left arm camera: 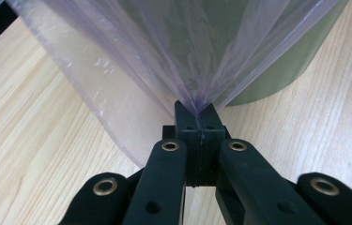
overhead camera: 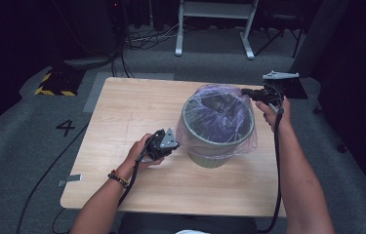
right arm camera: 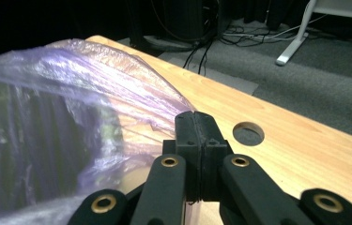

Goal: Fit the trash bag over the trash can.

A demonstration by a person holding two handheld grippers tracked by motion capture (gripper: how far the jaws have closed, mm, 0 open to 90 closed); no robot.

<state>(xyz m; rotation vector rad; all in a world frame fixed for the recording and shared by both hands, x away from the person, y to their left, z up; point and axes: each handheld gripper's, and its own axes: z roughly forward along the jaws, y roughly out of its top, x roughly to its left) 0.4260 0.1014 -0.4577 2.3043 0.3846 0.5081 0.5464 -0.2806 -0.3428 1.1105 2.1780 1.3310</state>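
Item: green bin [overhead camera: 210,158] on wooden table [overhead camera: 122,112], purple bag liner [overhead camera: 218,119] over rim; L gripper [left arm camera: 197,110] & R gripper [right arm camera: 196,117] both clamped on liner film.

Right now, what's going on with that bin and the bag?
A person is fitting a purple plastic bag over a green bin that stands on the wooden table. The left gripper is shut on the bag's edge low on the near left side of the bin, pulling the film taut. The right gripper is shut on the bag's edge up at the far right of the rim. The bag already drapes over the rim.
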